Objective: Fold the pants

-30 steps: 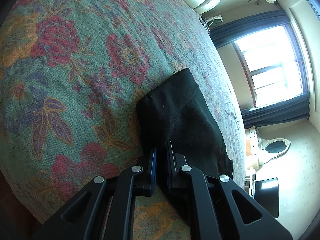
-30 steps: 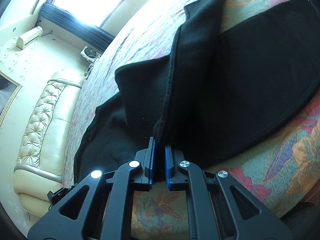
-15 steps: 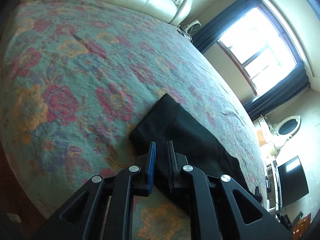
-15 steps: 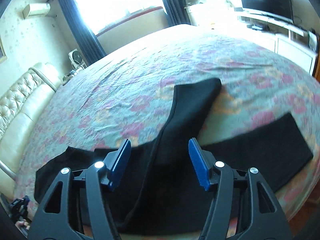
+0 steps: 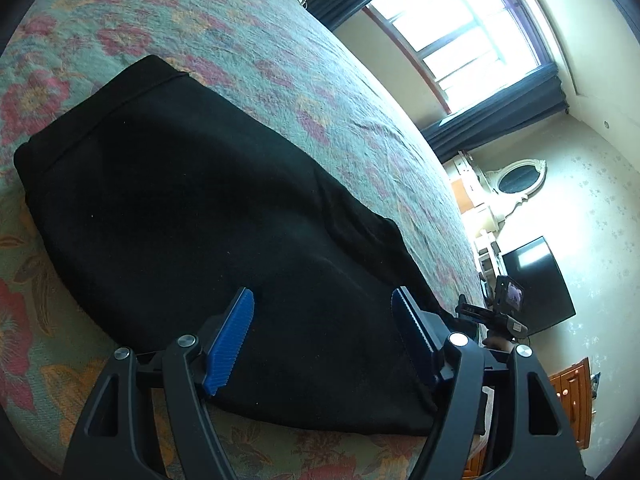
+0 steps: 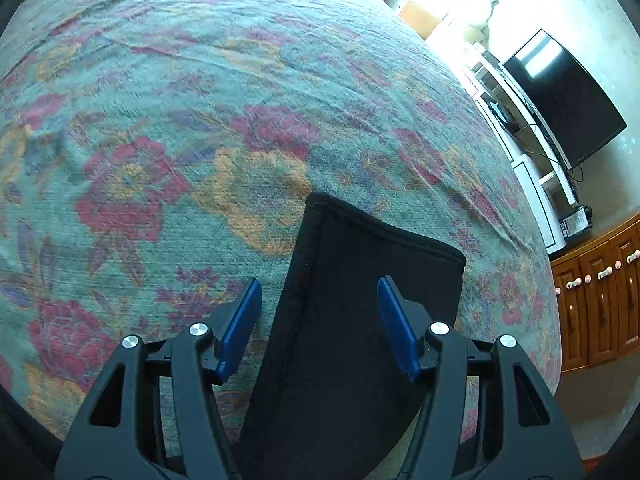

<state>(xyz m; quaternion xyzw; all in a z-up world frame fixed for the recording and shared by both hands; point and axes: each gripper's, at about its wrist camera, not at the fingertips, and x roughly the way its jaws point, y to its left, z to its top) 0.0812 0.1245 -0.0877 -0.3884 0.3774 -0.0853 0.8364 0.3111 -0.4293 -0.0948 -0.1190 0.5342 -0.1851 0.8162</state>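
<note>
The black pants [image 5: 192, 216] lie flat on the bed's woven floral cover [image 5: 248, 28], soft matte knit w/ a stitched hem band at the far end. Left gripper [image 5: 322, 320] is spread wide above the cloth, ribbed blue pads [image 5: 230, 338] holding nothing. Right gripper [image 6: 320, 320] is also wide apart, over a squared leg end w/ seam, pants [image 6: 352, 304] there.

Your black fabric pants [image 6: 352, 344] run off the right wrist view's bottom edge; the floral bedspread [image 6: 168, 128] there is blurred.
</note>
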